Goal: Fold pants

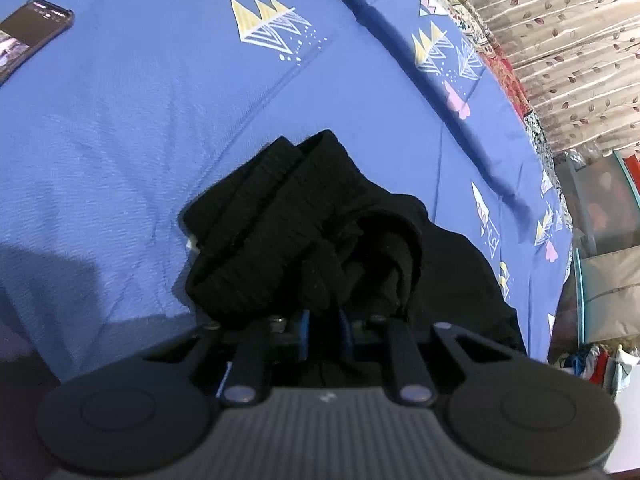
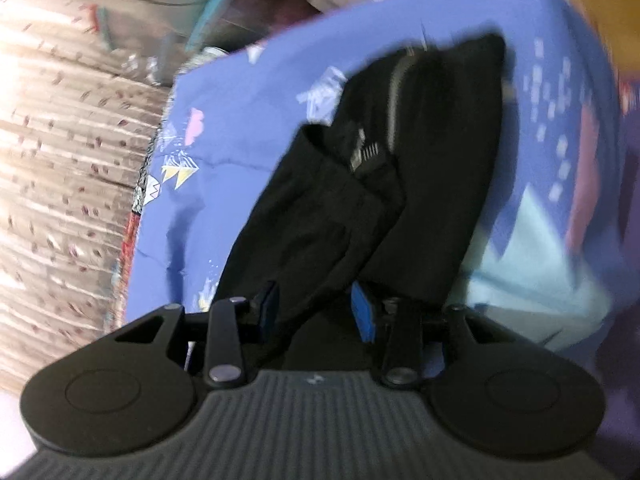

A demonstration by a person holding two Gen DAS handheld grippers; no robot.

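Black pants (image 1: pixel 304 216) lie bunched on a blue patterned bedsheet (image 1: pixel 120 120), their ribbed waistband towards the far side in the left wrist view. My left gripper (image 1: pixel 324 330) is shut on a fold of the black fabric, its blue pads close together. In the blurred right wrist view the pants (image 2: pixel 420 160) stretch away over the sheet (image 2: pixel 240 120), with a grey stripe along one leg. My right gripper (image 2: pixel 316 312) is shut on a thick bundle of the pants, which fills the gap between its blue pads.
A phone in a dark case (image 1: pixel 32 36) lies on the sheet at the far left. A flowered curtain (image 1: pixel 560 40) hangs past the bed's right edge, with storage bins (image 1: pixel 600 208) and a heap of clothes (image 1: pixel 592 360) below it.
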